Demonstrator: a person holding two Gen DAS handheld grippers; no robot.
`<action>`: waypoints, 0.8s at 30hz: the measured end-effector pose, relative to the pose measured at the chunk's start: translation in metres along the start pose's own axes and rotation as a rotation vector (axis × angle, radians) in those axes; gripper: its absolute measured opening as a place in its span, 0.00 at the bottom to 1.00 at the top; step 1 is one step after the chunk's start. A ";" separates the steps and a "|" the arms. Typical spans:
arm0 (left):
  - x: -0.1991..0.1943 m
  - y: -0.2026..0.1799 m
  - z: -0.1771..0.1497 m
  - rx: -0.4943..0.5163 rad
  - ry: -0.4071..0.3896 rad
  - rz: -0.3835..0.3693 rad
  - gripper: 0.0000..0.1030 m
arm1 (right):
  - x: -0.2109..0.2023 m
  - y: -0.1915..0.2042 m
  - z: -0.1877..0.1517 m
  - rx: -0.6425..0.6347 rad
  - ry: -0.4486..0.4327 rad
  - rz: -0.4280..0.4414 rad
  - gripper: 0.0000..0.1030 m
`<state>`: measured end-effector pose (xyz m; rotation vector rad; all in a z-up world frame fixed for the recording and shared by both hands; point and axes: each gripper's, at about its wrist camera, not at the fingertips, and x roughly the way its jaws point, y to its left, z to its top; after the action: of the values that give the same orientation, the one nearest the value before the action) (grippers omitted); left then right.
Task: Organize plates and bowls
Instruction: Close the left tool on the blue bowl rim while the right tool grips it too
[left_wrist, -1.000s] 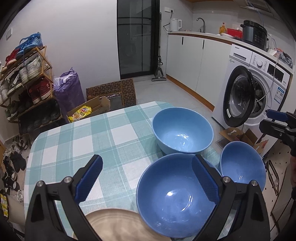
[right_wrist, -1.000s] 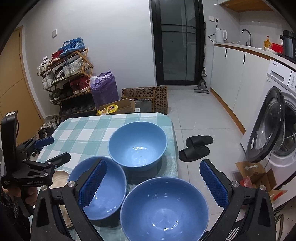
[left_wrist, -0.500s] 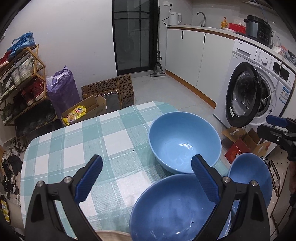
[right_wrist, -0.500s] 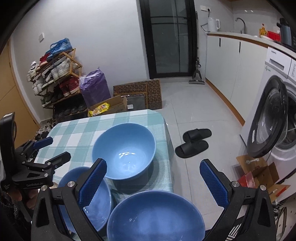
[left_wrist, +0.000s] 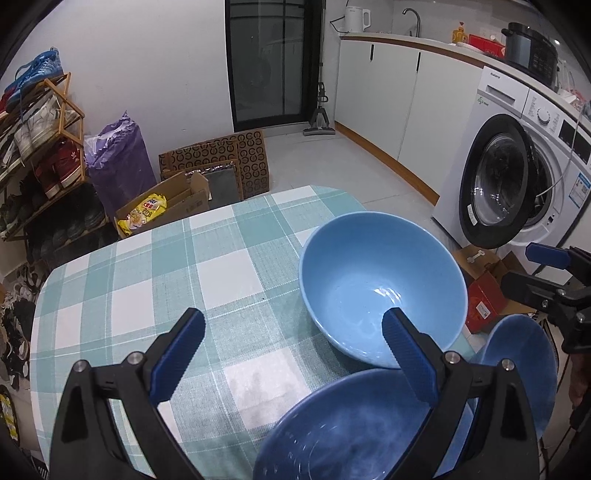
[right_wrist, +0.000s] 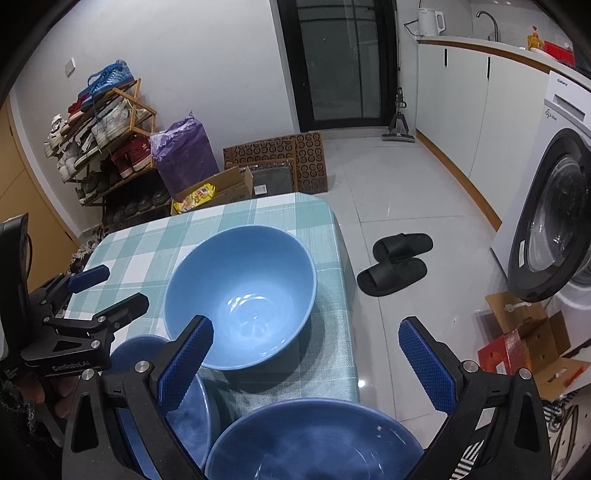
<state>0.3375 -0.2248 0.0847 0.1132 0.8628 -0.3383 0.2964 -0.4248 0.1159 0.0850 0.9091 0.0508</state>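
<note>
Three blue bowls stand on the green checked tablecloth (left_wrist: 155, 280). The far bowl (left_wrist: 382, 291) (right_wrist: 240, 295) sits near the table's right edge. A second bowl (left_wrist: 347, 428) (right_wrist: 162, 398) lies close under my left gripper (left_wrist: 295, 354), whose right finger overlaps the far bowl's rim in view. The third bowl (left_wrist: 521, 369) (right_wrist: 314, 443) is below my right gripper (right_wrist: 303, 362). Both grippers are open and hold nothing. Each gripper shows in the other's view: the right gripper (left_wrist: 546, 273) at right, the left gripper (right_wrist: 99, 291) at left.
A washing machine (left_wrist: 517, 177) with its door open stands right of the table. Slippers (right_wrist: 395, 262) lie on the floor, cardboard boxes (right_wrist: 524, 332) beside the machine. A shoe rack (left_wrist: 37, 147), purple bag (left_wrist: 118, 158) and box (left_wrist: 166, 206) are beyond the table's far edge.
Both grippers have moved forward over the table. The near bowls have slid down toward the bottom of each view, and the tan plate under the left gripper has left the frame.
</note>
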 end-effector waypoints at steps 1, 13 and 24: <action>0.002 0.000 0.000 0.001 0.003 0.000 0.95 | 0.004 0.001 0.000 -0.004 0.008 -0.001 0.99; 0.031 0.001 0.006 -0.001 0.048 0.014 0.94 | 0.053 -0.005 0.004 0.028 0.105 0.008 0.99; 0.051 0.000 0.007 0.006 0.086 0.018 0.93 | 0.080 -0.010 0.009 0.048 0.153 0.001 0.90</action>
<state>0.3733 -0.2385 0.0503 0.1416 0.9454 -0.3213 0.3529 -0.4289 0.0574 0.1274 1.0635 0.0369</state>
